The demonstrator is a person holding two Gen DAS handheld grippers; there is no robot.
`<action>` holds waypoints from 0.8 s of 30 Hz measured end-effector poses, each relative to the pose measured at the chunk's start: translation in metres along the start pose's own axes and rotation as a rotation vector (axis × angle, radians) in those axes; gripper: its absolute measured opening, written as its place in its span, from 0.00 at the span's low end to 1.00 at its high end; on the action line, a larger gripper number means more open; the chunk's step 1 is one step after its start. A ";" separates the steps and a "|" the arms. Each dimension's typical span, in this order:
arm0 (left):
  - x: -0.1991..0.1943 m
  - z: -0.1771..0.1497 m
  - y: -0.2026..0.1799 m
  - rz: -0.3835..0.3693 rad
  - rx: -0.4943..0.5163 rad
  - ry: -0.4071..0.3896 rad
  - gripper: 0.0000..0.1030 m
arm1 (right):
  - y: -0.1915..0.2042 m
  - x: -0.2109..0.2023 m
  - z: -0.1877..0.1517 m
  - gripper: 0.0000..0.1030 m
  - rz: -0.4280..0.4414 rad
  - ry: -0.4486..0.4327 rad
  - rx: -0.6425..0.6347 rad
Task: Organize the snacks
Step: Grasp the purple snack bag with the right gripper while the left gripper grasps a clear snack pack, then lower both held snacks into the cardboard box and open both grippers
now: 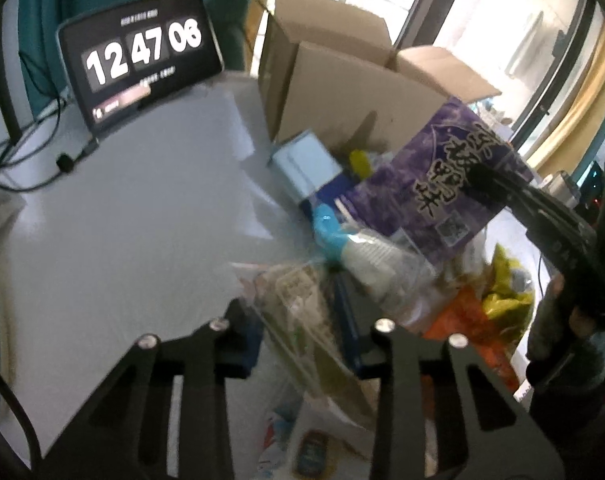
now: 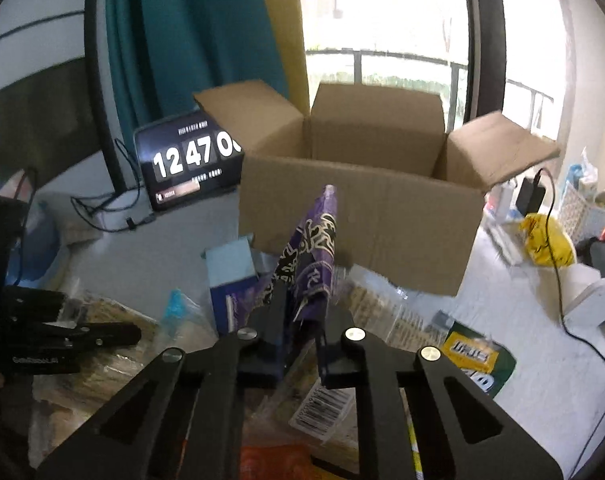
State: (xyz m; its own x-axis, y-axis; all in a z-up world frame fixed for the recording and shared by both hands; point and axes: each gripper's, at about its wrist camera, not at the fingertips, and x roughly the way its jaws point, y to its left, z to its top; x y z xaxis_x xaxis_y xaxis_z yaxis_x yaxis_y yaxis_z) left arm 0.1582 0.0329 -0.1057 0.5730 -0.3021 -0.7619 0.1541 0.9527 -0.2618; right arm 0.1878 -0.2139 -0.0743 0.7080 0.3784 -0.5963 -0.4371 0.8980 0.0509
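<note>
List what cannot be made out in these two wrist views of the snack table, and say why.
- Cardboard box contents: right wrist view, its front wall hides the inside.
- Clear packet in the left claw: left wrist view, label blurred.
- Purple packet: right wrist view, edge-on, print unreadable.
- Clock: right wrist view, box flap covers the last digit.

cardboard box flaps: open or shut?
Open. In the right wrist view all the flaps of the cardboard box stand up or splay outward, leaving the top uncovered. Its floor is hidden, so what it holds cannot be told.
</note>
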 end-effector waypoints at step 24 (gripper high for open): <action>-0.062 0.078 -0.016 0.072 0.140 -0.297 0.21 | -0.050 -0.069 0.054 0.11 -0.090 -0.250 0.000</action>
State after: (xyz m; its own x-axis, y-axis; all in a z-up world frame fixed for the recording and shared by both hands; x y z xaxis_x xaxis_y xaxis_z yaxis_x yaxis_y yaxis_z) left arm 0.1826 0.0391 -0.0081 0.7926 -0.2304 -0.5646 0.2017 0.9728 -0.1139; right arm 0.1911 -0.2729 0.0076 0.8588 0.3411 -0.3822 -0.3663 0.9305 0.0071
